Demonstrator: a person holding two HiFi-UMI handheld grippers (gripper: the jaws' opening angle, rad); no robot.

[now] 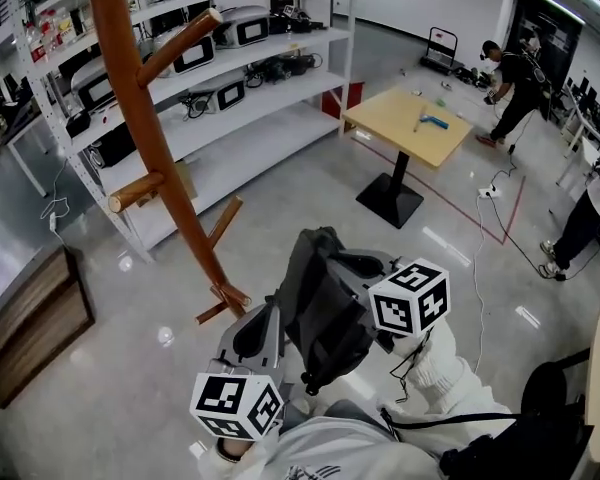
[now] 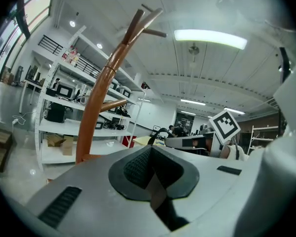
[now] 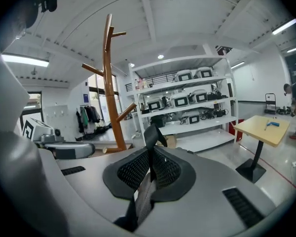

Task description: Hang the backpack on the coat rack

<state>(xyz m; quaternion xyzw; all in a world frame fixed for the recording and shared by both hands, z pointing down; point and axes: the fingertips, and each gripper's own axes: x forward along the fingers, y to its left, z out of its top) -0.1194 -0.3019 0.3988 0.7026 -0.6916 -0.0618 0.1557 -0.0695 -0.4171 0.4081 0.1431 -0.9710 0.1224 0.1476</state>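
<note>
Backpack (image 1: 325,303), dark grey, hangs above the floor between the two grippers, near the foot of the wooden coat rack (image 1: 145,108) and clear of its pegs. The left gripper (image 2: 150,177) is closed tight on a strip of its webbing. The right gripper (image 3: 149,171) pinches a black strap loop (image 3: 150,132) that sticks up past its jaws.

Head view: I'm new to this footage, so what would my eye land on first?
A tall reddish-brown wooden coat rack rises at upper left, with nothing hung on it. Just below centre, a dark grey backpack is held up between the left tongs and the right tongs, each shut on one of its straps.
</note>
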